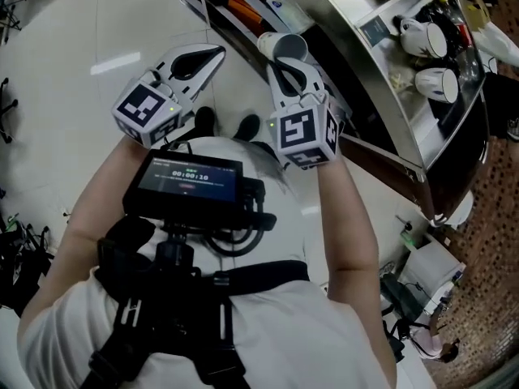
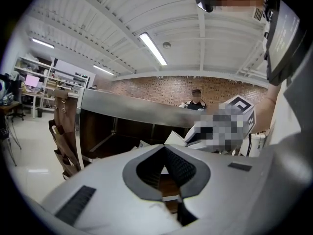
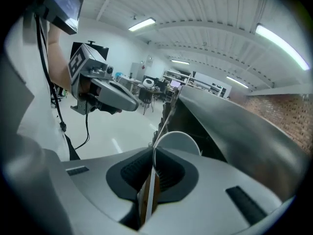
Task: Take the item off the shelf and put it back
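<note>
A white cup (image 1: 285, 47) hangs in the air in front of the steel shelf (image 1: 381, 96), its wall pinched between the jaws of my right gripper (image 1: 283, 65). In the right gripper view the cup (image 3: 178, 140) stands just past the tips of the right gripper (image 3: 153, 151), and its thin wall runs down between the dark pads. My left gripper (image 1: 217, 53) is held level beside it on the left, shut with nothing in it. In the left gripper view the left gripper (image 2: 164, 148) points at the shelf's dark lower bay (image 2: 112, 131).
Two white mugs (image 1: 423, 36) (image 1: 439, 84) lie on the shelf's upper level at the right. Below me are white floor (image 1: 73, 71) and my shoes (image 1: 204, 121). A person (image 2: 196, 100) stands behind the steel counter top (image 2: 137, 109). Racks and desks line the far wall (image 2: 44, 77).
</note>
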Tool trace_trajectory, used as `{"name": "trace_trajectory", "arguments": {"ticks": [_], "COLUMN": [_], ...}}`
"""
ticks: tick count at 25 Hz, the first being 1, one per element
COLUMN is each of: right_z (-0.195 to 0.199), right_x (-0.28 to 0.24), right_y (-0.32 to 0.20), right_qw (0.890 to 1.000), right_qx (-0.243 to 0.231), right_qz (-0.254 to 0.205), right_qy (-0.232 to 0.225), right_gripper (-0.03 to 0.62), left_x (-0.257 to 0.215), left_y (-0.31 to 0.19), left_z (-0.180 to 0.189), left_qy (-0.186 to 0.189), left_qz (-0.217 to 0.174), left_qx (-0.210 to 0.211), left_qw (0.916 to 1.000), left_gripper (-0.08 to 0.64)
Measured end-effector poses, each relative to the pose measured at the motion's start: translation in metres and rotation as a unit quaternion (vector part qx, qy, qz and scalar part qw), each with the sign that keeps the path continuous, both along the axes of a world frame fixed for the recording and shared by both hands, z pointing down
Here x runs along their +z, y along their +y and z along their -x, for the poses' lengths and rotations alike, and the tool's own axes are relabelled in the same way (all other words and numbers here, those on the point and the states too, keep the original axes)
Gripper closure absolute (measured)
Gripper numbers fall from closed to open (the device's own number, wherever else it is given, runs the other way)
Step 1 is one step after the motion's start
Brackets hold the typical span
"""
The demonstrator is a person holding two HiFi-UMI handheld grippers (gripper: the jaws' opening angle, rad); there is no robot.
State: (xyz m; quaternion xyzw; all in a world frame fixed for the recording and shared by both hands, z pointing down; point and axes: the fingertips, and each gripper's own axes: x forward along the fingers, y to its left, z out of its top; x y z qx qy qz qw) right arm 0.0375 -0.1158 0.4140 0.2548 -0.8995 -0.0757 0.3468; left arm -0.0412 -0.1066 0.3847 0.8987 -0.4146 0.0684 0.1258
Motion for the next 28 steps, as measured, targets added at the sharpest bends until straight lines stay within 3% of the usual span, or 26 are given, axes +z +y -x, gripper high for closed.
{"name": "trace_trajectory", "arguments": {"ticks": [6, 12, 23, 28], "right_z": [-0.03, -0.065, -0.139, -0.17], "right_x": [0.042, 0.078, 0.119, 0.134], "right_y": [-0.016, -0.037, -0.081, -0.104], "right_qw": [0.996, 0.99, 0.969, 0.957], "right_qx": [0.004, 0.031, 0.142, 0.189], "right_qz": [0.025, 0.051, 0.074, 0.062], "right_qy": [0.081, 0.132, 0.188, 0.209], "right_gripper": [0.563, 0.563, 0.563, 0.563], "left_x": [0.013, 0.024, 0.061, 0.07], "left_y": [0.006, 0.011, 0.024, 0.028], "left_z": [-0.015, -0.013, -0.005, -0.002], "left_qy": [0.009, 0.018, 0.028, 0.028], "left_qz": [0.024, 0.027, 0.054, 0.062], "left_qx": [0.012, 0.004, -0.004, -0.01], "left_qw": [0.9996, 0.9995, 0.9982, 0.9976], "left_gripper": [0.557, 0.557, 0.557, 0.557]}}
